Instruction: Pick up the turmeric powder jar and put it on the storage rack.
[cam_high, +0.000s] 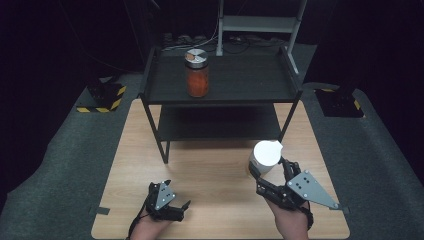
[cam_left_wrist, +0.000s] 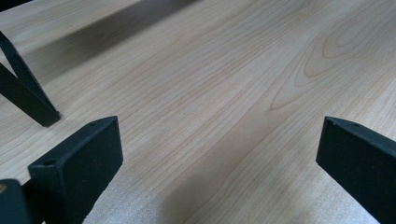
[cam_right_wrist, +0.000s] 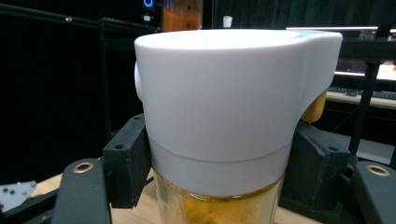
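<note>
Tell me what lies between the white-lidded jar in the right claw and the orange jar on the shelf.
In the high view, bare wooden tabletop, then the black shelf's front rail, separate the white-lidded jar from the orange jar.

White-lidded jar gripped at the right, over the surface

We see the right tool (cam_high: 267, 169) clamped on the white-lidded jar (cam_high: 265, 156) over the wooden surface (cam_high: 215, 170); the left tool (cam_high: 172, 200) rests low, near the front edge; an orange-filled jar (cam_high: 197, 73) stands on the black shelf (cam_high: 250, 80).

Bare tabletop (cam_high: 210, 170) — shelf rack (cam_high: 220, 95) beyond
</note>
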